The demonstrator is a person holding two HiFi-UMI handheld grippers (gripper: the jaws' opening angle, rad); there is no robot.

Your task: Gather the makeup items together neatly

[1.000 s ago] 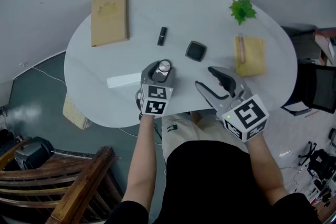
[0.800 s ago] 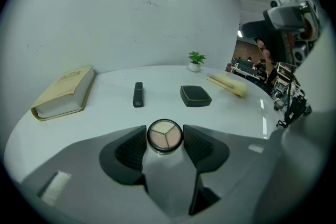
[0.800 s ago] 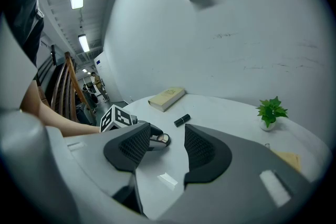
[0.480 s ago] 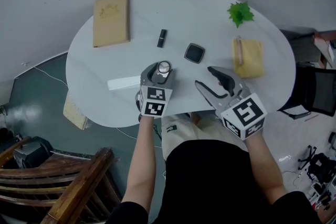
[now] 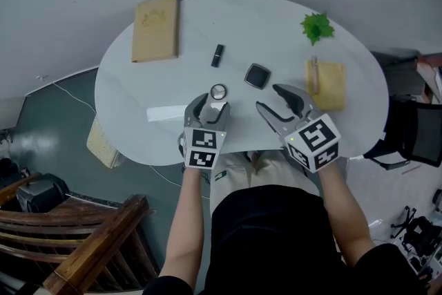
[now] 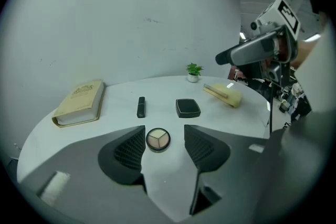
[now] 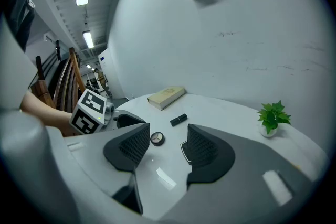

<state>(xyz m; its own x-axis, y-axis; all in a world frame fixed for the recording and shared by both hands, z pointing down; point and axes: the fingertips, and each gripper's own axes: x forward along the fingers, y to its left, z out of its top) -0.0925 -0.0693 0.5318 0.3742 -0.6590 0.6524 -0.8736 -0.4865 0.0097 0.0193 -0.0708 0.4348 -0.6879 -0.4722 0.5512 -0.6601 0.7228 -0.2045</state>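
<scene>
Left hand-held gripper (image 5: pixel 209 103): jaws apart, just been opening, gripping nothing. Round compact (image 5: pixel 218 91) lies on the counter (image 5: pixel 276 31) just ahead of its tips, clear of both pads. Lipstick (image 5: pixel 217 55) farther ahead. Right hand-held gripper (image 5: pixel 269 97): jaws apart, empty. Square compact (image 5: pixel 257 75) just beyond its tips.

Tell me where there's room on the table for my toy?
Bare spots: the far side between book and plant, and the left edge between book and white strip. Crowded: the middle, with lipstick, black compact, round palette.
</scene>
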